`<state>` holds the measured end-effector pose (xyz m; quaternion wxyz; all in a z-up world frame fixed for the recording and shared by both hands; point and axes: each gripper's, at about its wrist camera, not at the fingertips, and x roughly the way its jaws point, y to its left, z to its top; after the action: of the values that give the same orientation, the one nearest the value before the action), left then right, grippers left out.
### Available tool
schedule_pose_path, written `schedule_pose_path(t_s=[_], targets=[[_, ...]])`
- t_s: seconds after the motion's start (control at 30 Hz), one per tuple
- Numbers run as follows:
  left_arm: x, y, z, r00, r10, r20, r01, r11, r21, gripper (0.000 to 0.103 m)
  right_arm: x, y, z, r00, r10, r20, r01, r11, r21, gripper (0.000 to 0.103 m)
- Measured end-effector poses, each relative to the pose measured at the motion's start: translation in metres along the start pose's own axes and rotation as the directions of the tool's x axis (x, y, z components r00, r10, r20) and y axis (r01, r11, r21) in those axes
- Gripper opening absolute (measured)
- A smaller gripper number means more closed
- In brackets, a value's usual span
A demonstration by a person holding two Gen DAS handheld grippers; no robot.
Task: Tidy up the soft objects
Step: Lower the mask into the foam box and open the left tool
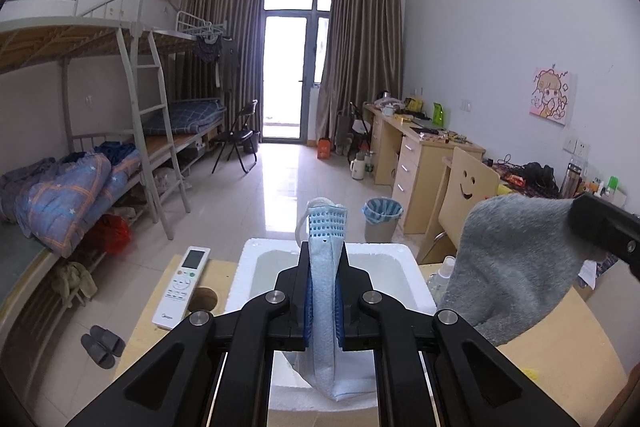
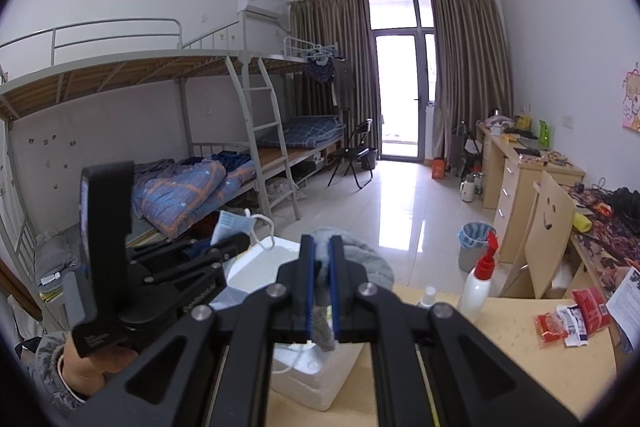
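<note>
Left hand-held gripper [image 1: 324,291] is pinched tight on a pale blue mask [image 1: 325,307], which stands on end between the pads with its long axis up-down: top edge above the fingertips, lower end dangling into the white foam box [image 1: 416,267] on the desk [image 1: 560,347]. The box lies straight ahead of and under this gripper, so I judge the coming move is a plain drop down. Right hand-held gripper [image 2: 323,291] is clamped on a grey sock [image 2: 360,259]; in the left view the sock [image 1: 516,267] hangs long-axis-down just right of the box rim, over the desk, not over the opening. The left gripper is the nearer to the box (the right needs a shift sideways toward it first). Neither item is in the box yet. Readable text: little. The white remote [image 1: 184,287] beside the box carries a small logo, too small to read; lettering on the left gripper's body in the right view is blurred, as are the red packets [image 2: 576,319].
</note>
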<state>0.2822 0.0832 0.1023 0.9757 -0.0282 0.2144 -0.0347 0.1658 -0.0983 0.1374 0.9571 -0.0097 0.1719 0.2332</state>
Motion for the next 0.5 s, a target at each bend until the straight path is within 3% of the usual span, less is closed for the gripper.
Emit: schedule_pose_path(t_s=[0.5], targets=[[0.027,-0.007,-0.007,0.998,0.007,-0.056,-0.006,1.000,0.023,0.008,-0.007,-0.005,0.002,1.000,-0.027,0.013,0.027,1.000,0.015,0.009]])
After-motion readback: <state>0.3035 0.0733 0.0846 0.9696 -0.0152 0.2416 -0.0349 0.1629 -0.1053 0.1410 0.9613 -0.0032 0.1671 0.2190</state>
